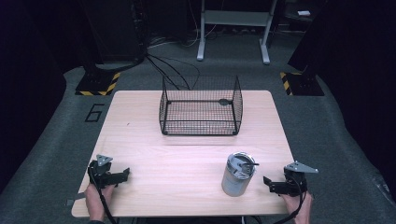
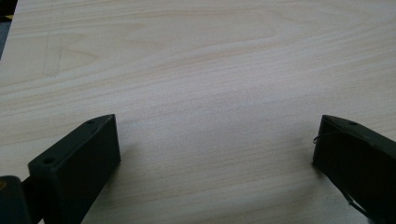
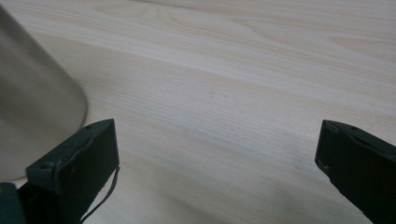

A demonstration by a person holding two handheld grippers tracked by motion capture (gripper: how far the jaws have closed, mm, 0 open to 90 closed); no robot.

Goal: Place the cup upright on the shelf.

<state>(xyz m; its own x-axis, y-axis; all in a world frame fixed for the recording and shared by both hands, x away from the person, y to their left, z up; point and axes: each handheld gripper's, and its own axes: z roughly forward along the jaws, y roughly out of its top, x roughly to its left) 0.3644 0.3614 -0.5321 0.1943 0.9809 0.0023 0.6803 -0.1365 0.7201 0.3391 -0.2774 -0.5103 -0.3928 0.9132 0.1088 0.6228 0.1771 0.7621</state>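
Nothing handled yet. Metal cup (image 1: pixel 238 173) stands upright near right on the table (image 1: pixel 187 158), just beside the right gripper (image 1: pixel 268 182). Wire basket (image 1: pixel 201 106) sits empty at far centre. Left gripper (image 1: pixel 125 173) near left. Both jaws spread wide, holding nothing.

one readable mark: a dark numeral "6" (image 1: pixel 95 112) on the grey floor (image 1: pixel 56 135), just left of the table's (image 1: pixel 140 140) far left corner
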